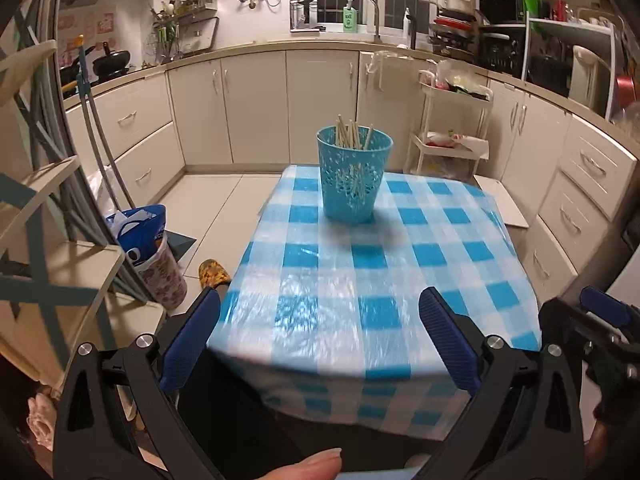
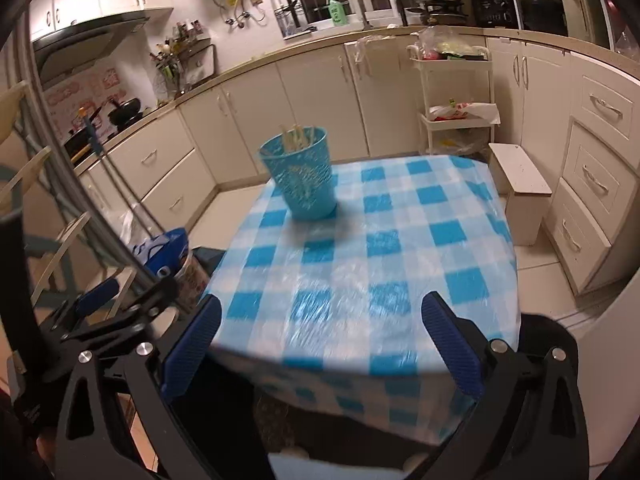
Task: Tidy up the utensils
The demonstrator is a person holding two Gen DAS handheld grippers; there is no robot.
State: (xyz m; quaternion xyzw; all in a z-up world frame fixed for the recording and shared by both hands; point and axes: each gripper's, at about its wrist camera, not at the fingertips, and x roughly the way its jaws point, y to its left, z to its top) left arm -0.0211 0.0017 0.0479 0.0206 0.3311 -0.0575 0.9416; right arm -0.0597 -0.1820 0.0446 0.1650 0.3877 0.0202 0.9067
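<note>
A blue perforated utensil cup (image 1: 352, 176) (image 2: 304, 176) stands upright near the far end of the small table with the blue-and-white checked cloth (image 1: 400, 264) (image 2: 400, 248). Several pale wooden chopsticks (image 1: 352, 134) (image 2: 296, 136) stick out of it. My left gripper (image 1: 320, 336) hangs open over the table's near edge, nothing between its blue pads. My right gripper (image 2: 320, 340) is open too, empty, well back from the cup. In the left wrist view the right gripper (image 1: 600, 320) shows at the right edge; in the right wrist view the left gripper (image 2: 116, 308) shows at the left.
Cream kitchen cabinets (image 1: 256, 104) wrap around the room. A white trolley (image 1: 452, 140) and a white step stool (image 2: 520, 188) stand beyond the table's right side. A bin with a blue bag (image 1: 152, 256) and a slipper (image 1: 214, 274) lie on the floor at left. A thumb (image 1: 308, 464) shows below.
</note>
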